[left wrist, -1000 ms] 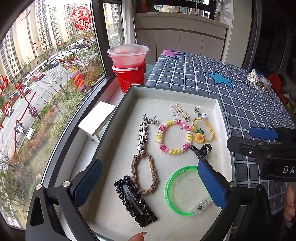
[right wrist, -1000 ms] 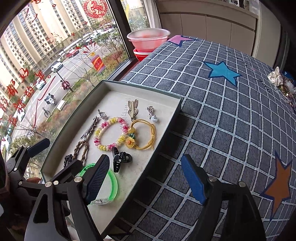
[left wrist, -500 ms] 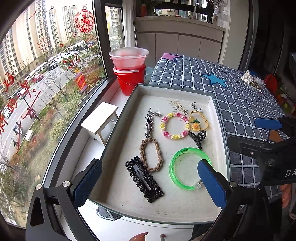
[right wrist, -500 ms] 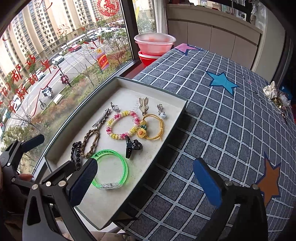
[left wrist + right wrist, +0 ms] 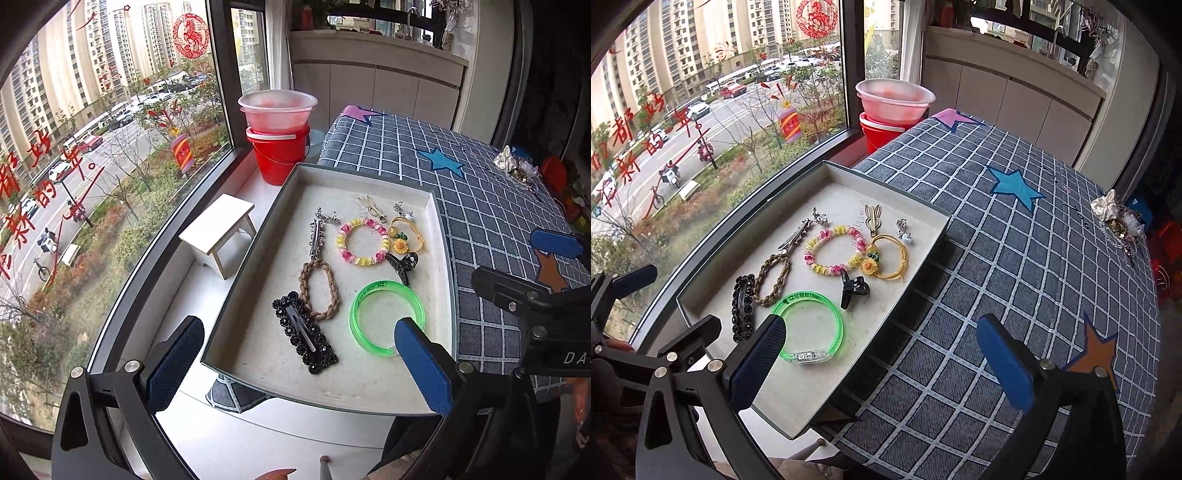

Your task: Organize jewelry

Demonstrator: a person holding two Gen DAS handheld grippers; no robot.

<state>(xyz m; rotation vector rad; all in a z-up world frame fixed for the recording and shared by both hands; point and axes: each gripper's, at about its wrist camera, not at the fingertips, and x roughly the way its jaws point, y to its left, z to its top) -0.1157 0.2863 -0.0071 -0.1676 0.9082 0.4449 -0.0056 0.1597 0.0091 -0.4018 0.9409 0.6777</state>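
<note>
Green translucent bangle (image 5: 812, 326), its raised lettering unreadable, is lying in felt-lined tray (image 5: 441, 236) beside beaded black clip (image 5: 304, 332); left gripper (image 5: 295, 360) and right gripper (image 5: 882, 360) are hovering spread, empty.

A tray (image 5: 439, 236) sits on the tabletop (image 5: 491, 206) at its window-side edge. In the tray, seen from the left wrist, a bead bracelet (image 5: 362, 242) lies near the middle. A braided hair tie (image 5: 319, 288) lies at its 7 o'clock, a bangle (image 5: 386, 316) at 5 o'clock, a claw clip (image 5: 402, 266) between bracelet and bangle. A hair clip (image 5: 305, 332) lies at the hair tie's 6 o'clock. A bucket (image 5: 281, 157) stands beyond the tray at 11 o'clock, a stool (image 5: 218, 233) at its 9 o'clock.
</note>
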